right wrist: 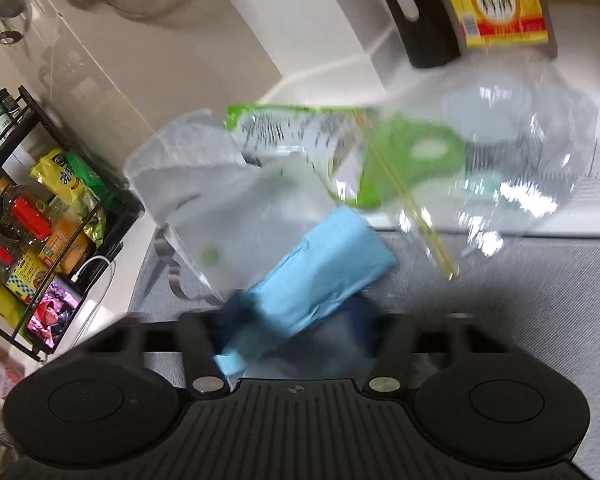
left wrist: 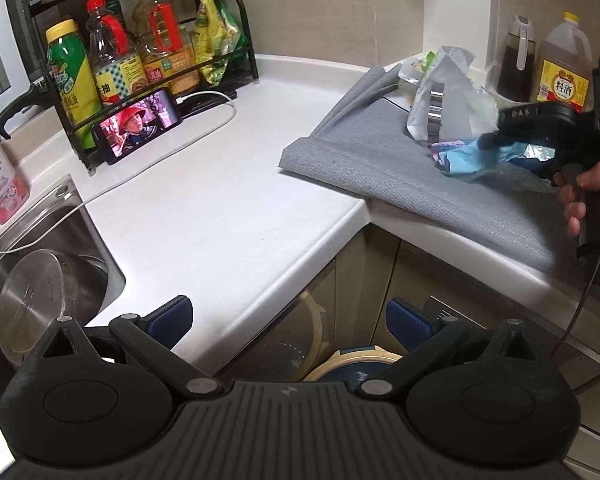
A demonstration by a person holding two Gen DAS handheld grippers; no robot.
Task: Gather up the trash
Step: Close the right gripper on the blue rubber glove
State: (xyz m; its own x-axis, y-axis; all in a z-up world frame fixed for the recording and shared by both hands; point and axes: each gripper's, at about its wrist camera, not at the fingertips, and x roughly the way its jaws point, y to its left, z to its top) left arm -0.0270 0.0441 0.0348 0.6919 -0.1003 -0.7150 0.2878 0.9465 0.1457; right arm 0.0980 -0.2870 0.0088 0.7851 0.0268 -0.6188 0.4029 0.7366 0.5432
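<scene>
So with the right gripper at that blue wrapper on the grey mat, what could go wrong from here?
1. The blue wrapper sits skewed between the right gripper fingers, which the blur hides; a corner grip could slip.
2. Clear plastic, a green packet and a white bag lie against the wrapper and may drag off the grey mat.
3. The dark bottle stands just behind the pile; a wide swing might tip it.
</scene>
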